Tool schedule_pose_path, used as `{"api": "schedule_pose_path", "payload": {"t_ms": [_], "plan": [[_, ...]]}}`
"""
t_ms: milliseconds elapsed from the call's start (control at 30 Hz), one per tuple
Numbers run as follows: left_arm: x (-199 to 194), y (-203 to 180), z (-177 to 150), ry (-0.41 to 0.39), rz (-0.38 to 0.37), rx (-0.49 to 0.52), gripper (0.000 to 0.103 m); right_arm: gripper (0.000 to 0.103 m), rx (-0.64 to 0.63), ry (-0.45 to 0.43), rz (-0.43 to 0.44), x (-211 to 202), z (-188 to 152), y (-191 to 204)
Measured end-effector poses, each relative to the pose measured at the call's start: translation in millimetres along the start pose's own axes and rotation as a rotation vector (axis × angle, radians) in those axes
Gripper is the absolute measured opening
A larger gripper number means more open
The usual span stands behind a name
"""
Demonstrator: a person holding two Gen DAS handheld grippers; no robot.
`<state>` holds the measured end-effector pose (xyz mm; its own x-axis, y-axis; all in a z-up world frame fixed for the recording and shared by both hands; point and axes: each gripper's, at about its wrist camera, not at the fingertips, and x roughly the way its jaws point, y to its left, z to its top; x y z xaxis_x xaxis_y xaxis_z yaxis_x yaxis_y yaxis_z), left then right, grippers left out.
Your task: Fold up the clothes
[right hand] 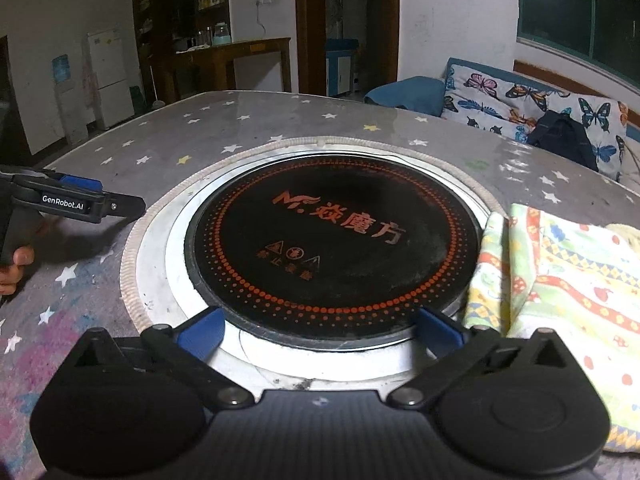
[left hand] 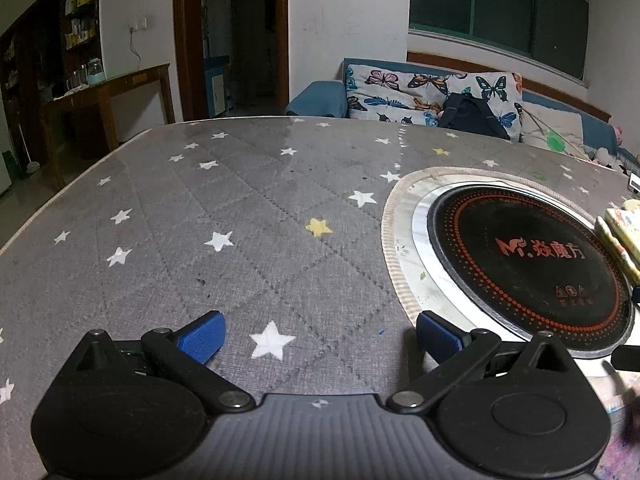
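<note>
Right wrist view: both grippers, right (right hand: 320,330) and left (right hand: 80,194), spread empty; grasp the folded cloth's (right hand: 560,280) edge squarely.

left tongs (left hand: 318,338): open, empty | above starred cloth (left hand: 224,216) | hotplate (left hand: 528,264) right, folded garment (left hand: 624,236) beyond

This is a lived-in home at night. A table (right hand: 160,148) under a grey star-print cover has a round cooktop (right hand: 332,248) set in its middle. Behind, at upper right, stands a sofa with butterfly cushions (right hand: 520,108); at upper left, a white fridge (right hand: 110,76) and cluttered wooden shelves (right hand: 184,12).
</note>
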<state>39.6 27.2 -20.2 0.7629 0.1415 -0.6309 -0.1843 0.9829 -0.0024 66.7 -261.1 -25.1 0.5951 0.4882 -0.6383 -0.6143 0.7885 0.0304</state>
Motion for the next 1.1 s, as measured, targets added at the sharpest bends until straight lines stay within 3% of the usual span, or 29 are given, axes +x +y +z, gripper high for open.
{"api": "schedule_pose_path", "payload": {"t_ms": [1100], "plan": [[-1.0, 5.0, 0.8, -0.002, -0.002, 0.005, 0.103, 0.103, -0.011, 0.009, -0.033, 3.1, -0.3, 0.8]]}}
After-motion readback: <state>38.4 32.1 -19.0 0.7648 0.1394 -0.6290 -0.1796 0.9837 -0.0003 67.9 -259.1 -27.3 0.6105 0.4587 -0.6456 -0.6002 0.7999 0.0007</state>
